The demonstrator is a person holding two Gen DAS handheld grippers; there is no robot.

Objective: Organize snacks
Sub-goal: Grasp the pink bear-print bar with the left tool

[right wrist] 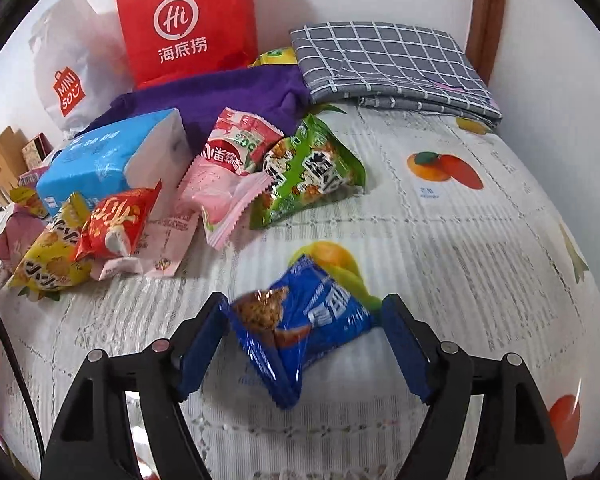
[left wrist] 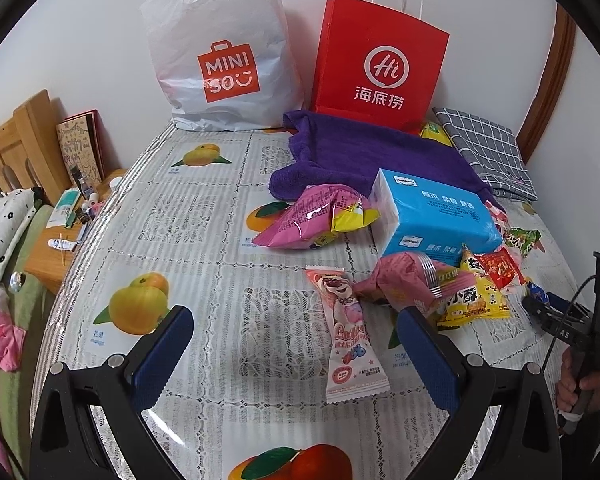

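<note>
Clearly the right gripper (right wrist: 304, 344) has its jaws spread, with the blue snack packet (right wrist: 300, 332) lying between them on the fruit-print tablecloth (right wrist: 460, 248); the left pad looks to be touching the packet's crinkled edge, the right pad stands just beside it, and neither seems to press. Since the packet sits apart from the heap of snacks (right wrist: 112, 224) by the blue tissue pack (right wrist: 100, 160), this reads as a set-down. To finish it well, the gripper should lift straight up and back so a pad does not drag the foil along. The left gripper (left wrist: 296, 352) hovers with jaws wide and nothing in them, above the pink bear-print packet (left wrist: 348, 332), which lies slantwise; squaring the fingers across its narrow width before closing would give a cleaner pinch than catching a corner.
</note>
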